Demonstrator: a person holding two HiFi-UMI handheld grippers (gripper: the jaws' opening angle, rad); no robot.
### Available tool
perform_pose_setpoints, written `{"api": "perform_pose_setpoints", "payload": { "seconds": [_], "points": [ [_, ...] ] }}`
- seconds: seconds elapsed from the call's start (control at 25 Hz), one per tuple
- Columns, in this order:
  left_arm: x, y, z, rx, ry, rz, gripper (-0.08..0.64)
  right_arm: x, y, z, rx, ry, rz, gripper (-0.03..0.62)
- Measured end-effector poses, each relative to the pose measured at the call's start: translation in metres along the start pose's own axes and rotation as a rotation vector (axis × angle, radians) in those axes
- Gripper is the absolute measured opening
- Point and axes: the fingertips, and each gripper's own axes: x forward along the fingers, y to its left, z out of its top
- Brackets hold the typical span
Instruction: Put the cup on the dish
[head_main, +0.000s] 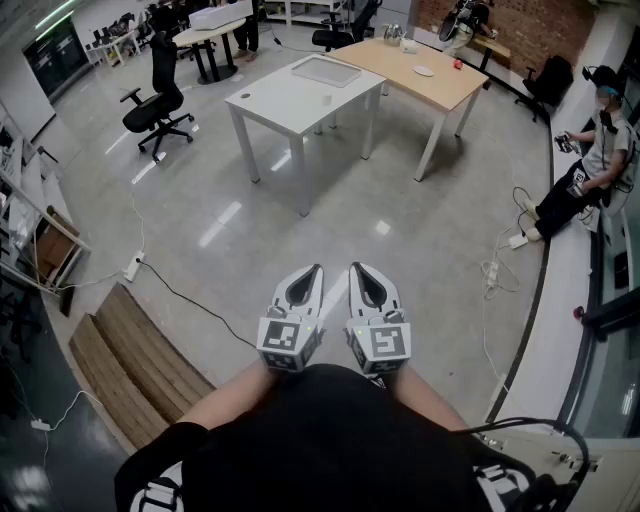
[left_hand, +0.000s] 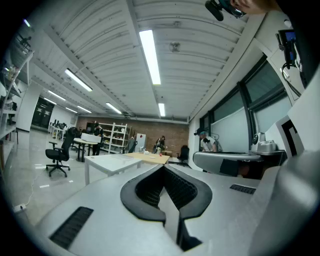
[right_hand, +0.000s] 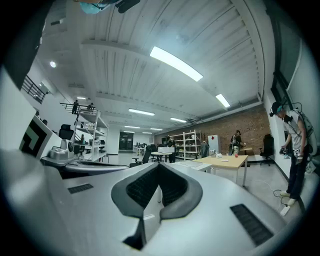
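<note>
Head view: bright, even indoor light. Glossy grey floor (head_main: 230, 225) carries white streak reflections of ceiling lamps. Soft shadow under white rectangular tabletop (head_main: 290, 100). Lower left corner dim. Straight lines bow toward frame edges.

Both gripper views: long fluorescent ceiling strips (left_hand: 150, 55) main source, glaring white, blown out. Round black vignette at corners, strong fisheye curve. Pale grey fingers (left_hand: 90, 200) close to lens soft, faint sheen. Distant red brick wall (right_hand: 240, 125) small, hazy.
</note>
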Motion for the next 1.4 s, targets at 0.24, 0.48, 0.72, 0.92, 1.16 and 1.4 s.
{"api": "perform_pose_setpoints", "payload": {
  "seconds": [0.24, 0.48, 0.72, 0.92, 1.16, 1.4],
  "points": [
    [0.001, -0.009, -0.002, 0.001, 0.005, 0.01, 0.003, -0.006, -0.006, 0.001, -0.001, -0.004, 0.013, 0.014],
    [0.006, -0.025, -0.006, 0.02, 0.011, 0.014, 0.003, -0.017, -0.017, 0.0, 0.009, 0.001, 0.032, 0.014],
    [0.011, -0.039, -0.013, 0.001, 0.024, 0.035, 0.003, -0.03, -0.037, -0.001, 0.071, 0.034, 0.007, 0.014],
    [0.017, -0.06, -0.02, -0.016, 0.004, 0.056, 0.003, -0.038, -0.054, -0.014, 0.088, 0.025, 0.034, 0.014],
    [0.026, -0.06, -0.028, -0.005, 0.022, 0.052, 0.003, -0.035, -0.068, -0.023, 0.109, 0.01, 0.046, 0.014],
    [0.055, -0.04, -0.045, -0.037, 0.073, 0.043, 0.003, -0.004, -0.079, -0.035, 0.101, 0.05, 0.049, 0.014]
  ]
}}
